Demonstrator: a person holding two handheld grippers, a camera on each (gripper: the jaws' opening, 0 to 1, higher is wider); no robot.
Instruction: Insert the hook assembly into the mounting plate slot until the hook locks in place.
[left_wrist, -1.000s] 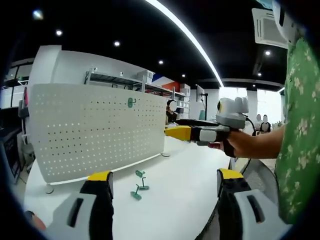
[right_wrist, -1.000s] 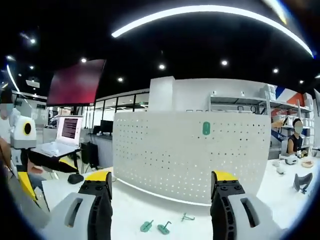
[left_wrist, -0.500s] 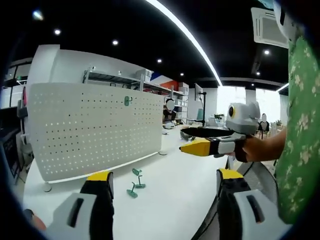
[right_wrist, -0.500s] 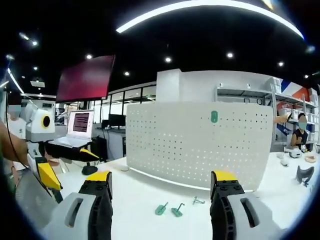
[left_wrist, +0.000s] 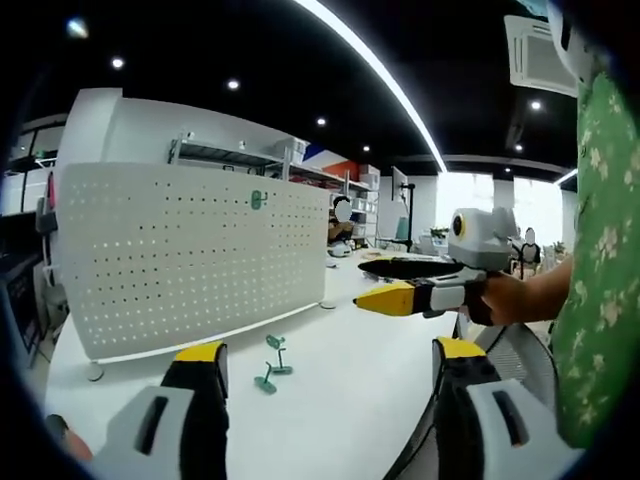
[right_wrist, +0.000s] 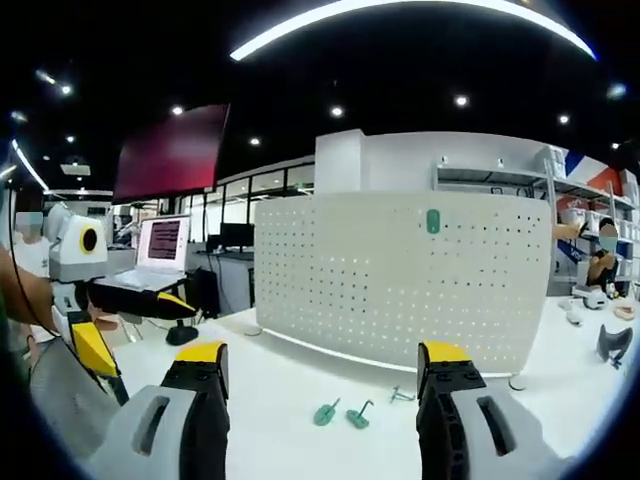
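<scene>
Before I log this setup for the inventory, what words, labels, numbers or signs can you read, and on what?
None can be read.
Laptop screen: lines of text, too small and blurred.
Red wall screen: no text shows.
Pegboard and its green hook: no markings show.

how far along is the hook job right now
Done: one green hook already sits high on the white pegboard. In hand: nothing; the left claw and right claw are both open and empty. Left: the loose green hooks lie on the table in front of the board, not yet picked up or inserted.
</scene>
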